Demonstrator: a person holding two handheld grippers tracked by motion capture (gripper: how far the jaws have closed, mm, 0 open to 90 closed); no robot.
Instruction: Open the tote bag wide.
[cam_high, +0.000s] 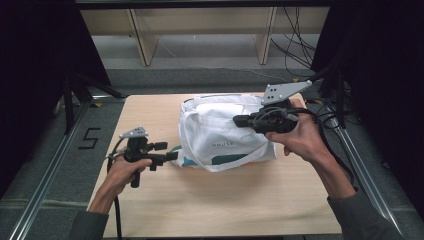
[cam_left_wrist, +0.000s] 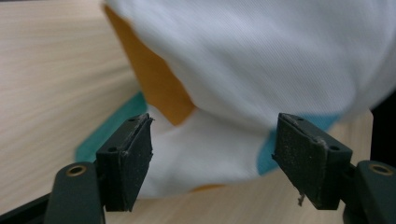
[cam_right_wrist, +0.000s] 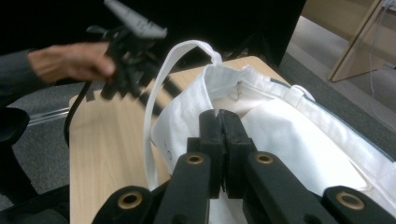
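Note:
A white cloth tote bag (cam_high: 220, 135) with teal and orange print lies on the wooden table (cam_high: 225, 200), its mouth facing right. My left gripper (cam_high: 167, 151) is open at the bag's lower left corner. In the left gripper view the bag (cam_left_wrist: 261, 60) sits just beyond the spread left gripper (cam_left_wrist: 212, 149), not between the pads. My right gripper (cam_high: 236, 120) hovers over the bag's upper part. In the right gripper view the right gripper (cam_right_wrist: 221, 116) is shut above the bag's opening (cam_right_wrist: 289, 140), with no fabric showing between the jaws. A white strap (cam_right_wrist: 156, 93) arcs up on the left.
Metal rails (cam_high: 50, 165) run along both sides of the table, and a "5" mark (cam_high: 89, 138) is on the floor at left. Cables (cam_high: 330, 120) trail at the right. Wooden shelf legs (cam_high: 145, 40) stand behind. Bare tabletop lies in front of the bag.

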